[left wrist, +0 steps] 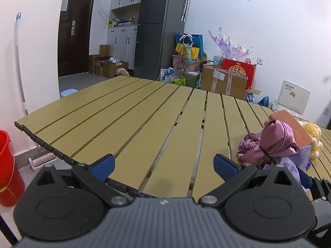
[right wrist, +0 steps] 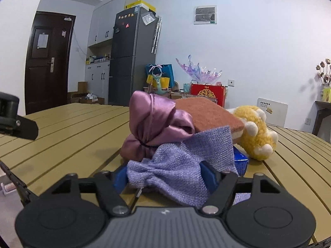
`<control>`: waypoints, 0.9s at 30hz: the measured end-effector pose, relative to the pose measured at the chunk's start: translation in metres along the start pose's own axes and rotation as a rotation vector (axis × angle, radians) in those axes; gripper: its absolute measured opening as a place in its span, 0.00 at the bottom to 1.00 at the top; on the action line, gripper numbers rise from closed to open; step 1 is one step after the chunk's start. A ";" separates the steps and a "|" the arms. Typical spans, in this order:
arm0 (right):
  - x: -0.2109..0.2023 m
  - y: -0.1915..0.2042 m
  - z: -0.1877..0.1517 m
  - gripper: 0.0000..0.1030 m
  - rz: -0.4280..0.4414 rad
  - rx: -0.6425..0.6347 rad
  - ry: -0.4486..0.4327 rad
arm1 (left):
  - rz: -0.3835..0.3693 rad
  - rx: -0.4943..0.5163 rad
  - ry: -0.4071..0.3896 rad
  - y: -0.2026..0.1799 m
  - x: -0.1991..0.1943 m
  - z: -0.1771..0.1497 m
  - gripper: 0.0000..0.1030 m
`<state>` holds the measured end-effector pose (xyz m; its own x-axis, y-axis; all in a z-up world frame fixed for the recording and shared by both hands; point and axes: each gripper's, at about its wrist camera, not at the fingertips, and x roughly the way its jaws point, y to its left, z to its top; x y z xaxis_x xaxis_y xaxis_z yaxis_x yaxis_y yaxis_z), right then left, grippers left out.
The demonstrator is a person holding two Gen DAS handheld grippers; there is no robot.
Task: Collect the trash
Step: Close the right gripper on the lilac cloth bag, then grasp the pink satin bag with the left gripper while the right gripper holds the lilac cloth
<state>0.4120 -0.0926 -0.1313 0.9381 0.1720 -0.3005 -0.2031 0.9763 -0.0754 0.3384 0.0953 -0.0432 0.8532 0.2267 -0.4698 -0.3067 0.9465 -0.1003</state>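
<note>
A pile lies on the slatted table: a mauve satin pouch (right wrist: 157, 128), a lilac woven cloth (right wrist: 186, 165), a brown sponge pad (right wrist: 209, 113), a yellow plush toy (right wrist: 254, 132) and a blue item (right wrist: 241, 161) under the cloth. My right gripper (right wrist: 167, 177) has its blue fingers on both sides of the lilac cloth, closed on it. In the left wrist view the pile sits at the right, with the pouch (left wrist: 273, 140) and cloth (left wrist: 298, 157). My left gripper (left wrist: 164, 165) is open and empty over the table's near edge, left of the pile.
A red bucket (left wrist: 8, 165) stands on the floor left of the yellow table (left wrist: 124, 119). A grey fridge (left wrist: 157, 29), boxes (left wrist: 223, 80) and bags stand along the far wall. A dark door (left wrist: 72, 29) is at the back left.
</note>
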 end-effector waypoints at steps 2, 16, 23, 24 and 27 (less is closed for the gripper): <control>0.000 0.001 -0.001 0.63 0.000 -0.011 0.008 | 0.000 0.001 0.006 0.000 0.001 -0.001 1.00; -0.017 -0.025 0.001 0.35 0.038 0.030 -0.001 | -0.010 0.019 0.007 -0.011 0.001 0.000 1.00; -0.040 -0.044 0.007 0.35 0.037 0.039 -0.054 | -0.037 0.024 -0.009 -0.027 -0.001 0.004 1.00; -0.043 -0.046 0.008 0.35 0.034 0.040 -0.061 | -0.044 0.027 -0.008 -0.030 -0.001 0.004 1.00; -0.052 -0.059 0.009 0.35 0.019 0.043 -0.082 | -0.065 0.036 -0.008 -0.043 -0.002 0.003 1.00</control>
<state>0.3776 -0.1577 -0.1030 0.9545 0.1988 -0.2222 -0.2102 0.9772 -0.0286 0.3507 0.0551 -0.0355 0.8741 0.1662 -0.4565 -0.2353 0.9669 -0.0985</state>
